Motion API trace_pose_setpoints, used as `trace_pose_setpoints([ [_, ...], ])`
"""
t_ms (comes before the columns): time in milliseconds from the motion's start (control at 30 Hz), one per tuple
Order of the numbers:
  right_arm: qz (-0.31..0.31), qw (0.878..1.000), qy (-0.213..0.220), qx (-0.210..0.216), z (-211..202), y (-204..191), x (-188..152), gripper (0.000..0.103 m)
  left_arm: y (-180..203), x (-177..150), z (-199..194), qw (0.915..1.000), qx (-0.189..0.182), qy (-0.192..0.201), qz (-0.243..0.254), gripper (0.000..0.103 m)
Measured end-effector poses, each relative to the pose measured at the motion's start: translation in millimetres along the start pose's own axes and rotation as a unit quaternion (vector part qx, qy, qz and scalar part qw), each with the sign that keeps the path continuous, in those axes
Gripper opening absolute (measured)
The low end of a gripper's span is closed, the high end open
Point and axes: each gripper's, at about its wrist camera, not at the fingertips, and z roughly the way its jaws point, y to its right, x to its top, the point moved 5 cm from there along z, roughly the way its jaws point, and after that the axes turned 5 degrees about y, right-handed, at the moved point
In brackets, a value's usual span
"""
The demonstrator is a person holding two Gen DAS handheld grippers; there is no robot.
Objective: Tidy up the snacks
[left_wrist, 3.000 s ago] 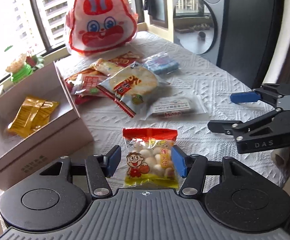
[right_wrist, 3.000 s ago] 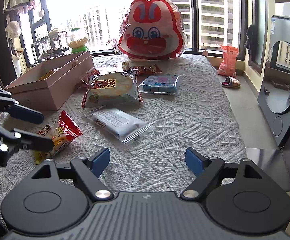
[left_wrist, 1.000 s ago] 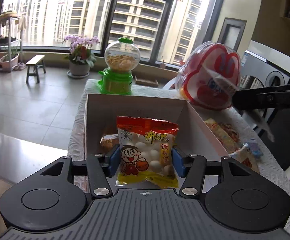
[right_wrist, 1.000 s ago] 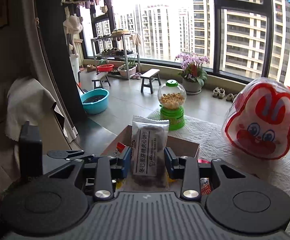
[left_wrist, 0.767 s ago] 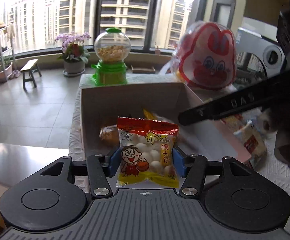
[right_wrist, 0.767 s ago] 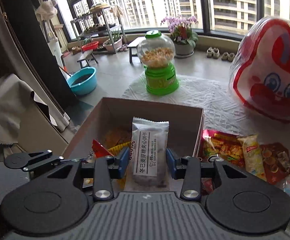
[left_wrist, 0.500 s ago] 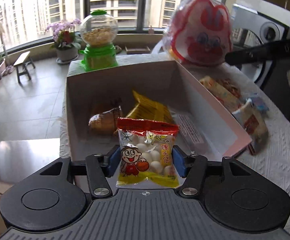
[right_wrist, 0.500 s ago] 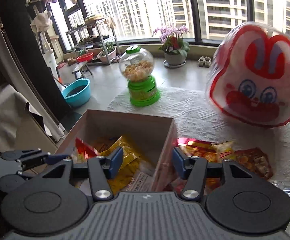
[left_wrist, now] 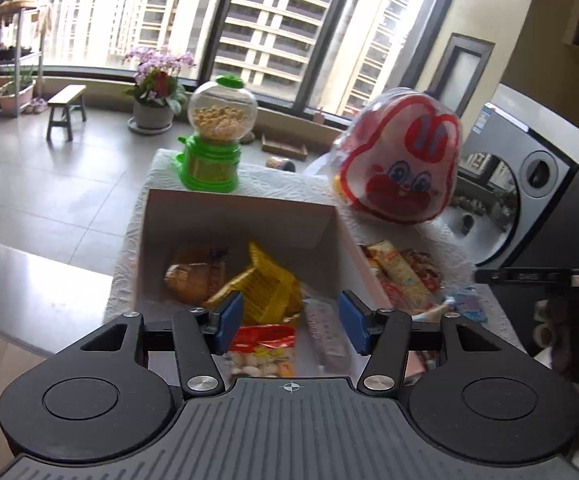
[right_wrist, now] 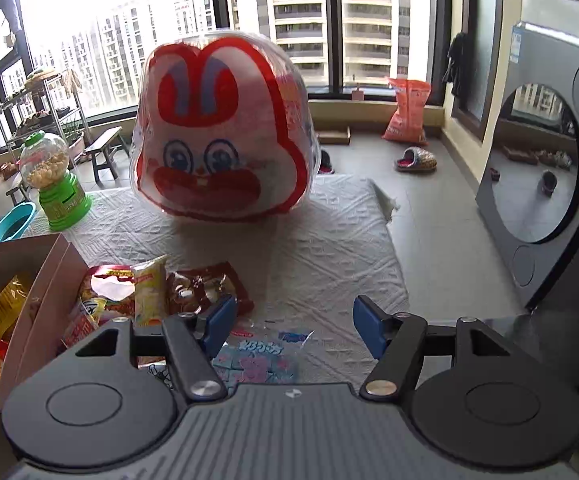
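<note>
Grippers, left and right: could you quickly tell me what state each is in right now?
Left gripper: open, nothing held; red-topped snack packet lies below in the box.
Right gripper: jaws opening, empty.

Bright window glare — fisheye edges, slight blur.

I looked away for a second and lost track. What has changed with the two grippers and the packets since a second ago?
The left gripper has let go of the red-topped packet, which now lies in the box. The right gripper dropped its grey packet into the box too, then swung over to the blue packet on the cloth; its jaws are opening, nothing between them. The yellow packet, rabbit bag and green dispenser stayed put.
</note>
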Motion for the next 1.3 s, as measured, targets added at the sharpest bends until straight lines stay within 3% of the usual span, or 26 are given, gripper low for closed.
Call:
trace_pose_setpoints([
  [67,0.015,0.999,-0.029,0.022,25.8,-2.5,-8.2,0.066,28.3,-9.0,-3.0,0.9992,-0.037,-0.009,0.015,0.059],
  [133,0.014,0.999,-0.042,0.013,44.1,-8.1,-16.3,0.066,55.3,-24.5,-5.1,0.9963,-0.07,-0.028,0.042,0.059],
  [200,0.002,1.0,-0.031,0.0,50.8,-15.7,-19.1,0.071,79.7,-43.7,-5.2,0.9914,-0.098,-0.051,0.069,0.059],
  [300,-0.02,0.999,-0.021,0.016,50.3,-26.2,-18.9,0.071,105.2,-75.3,2.1,0.9829,-0.124,-0.091,0.102,0.059],
  [433,-0.056,0.996,-0.039,0.057,36.1,-44.0,-35.4,0.069,113.7,-105.1,18.4,0.9792,-0.114,-0.128,0.109,0.059],
  [500,-0.091,0.993,-0.036,0.062,17.3,-49.6,-49.1,0.068,113.1,-112.3,24.2,0.9798,-0.109,-0.136,0.099,0.059],
  [667,-0.145,0.98,-0.06,0.123,-28.6,-57.2,-83.0,0.069,103.3,-114.9,31.7,0.9835,-0.094,-0.138,0.07,0.058],
  [767,-0.167,0.977,-0.017,0.13,-49.1,-67.9,-77.0,0.069,98.2,-113.7,32.7,0.9854,-0.088,-0.136,0.052,0.058],
  [867,-0.215,0.97,0.017,0.111,-45.3,-97.1,-66.6,0.069,96.7,-115.9,27.9,0.9859,-0.089,-0.134,0.047,0.058],
  [1000,-0.233,0.963,-0.005,0.132,-9.7,-131.7,-58.6,0.067,89.4,-122.1,19.0,0.9859,-0.085,-0.137,0.045,0.058],
  [1033,-0.236,0.964,-0.01,0.124,0.0,-136.1,-58.0,0.065,85.8,-123.8,15.8,0.9864,-0.08,-0.137,0.042,0.058],
  [1133,-0.227,0.967,-0.03,0.112,8.1,-138.5,-60.0,0.045,71.7,-124.8,6.5,0.9886,-0.071,-0.13,0.028,0.058],
  [1200,-0.217,0.969,-0.035,0.108,-6.4,-134.7,-61.4,0.039,62.3,-125.0,1.7,0.99,-0.067,-0.124,0.015,0.058],
  [1300,-0.178,0.973,-0.048,0.139,-41.1,-124.5,-69.4,0.038,52.2,-127.9,-2.6,0.9907,-0.064,-0.12,0.0,0.058],
])
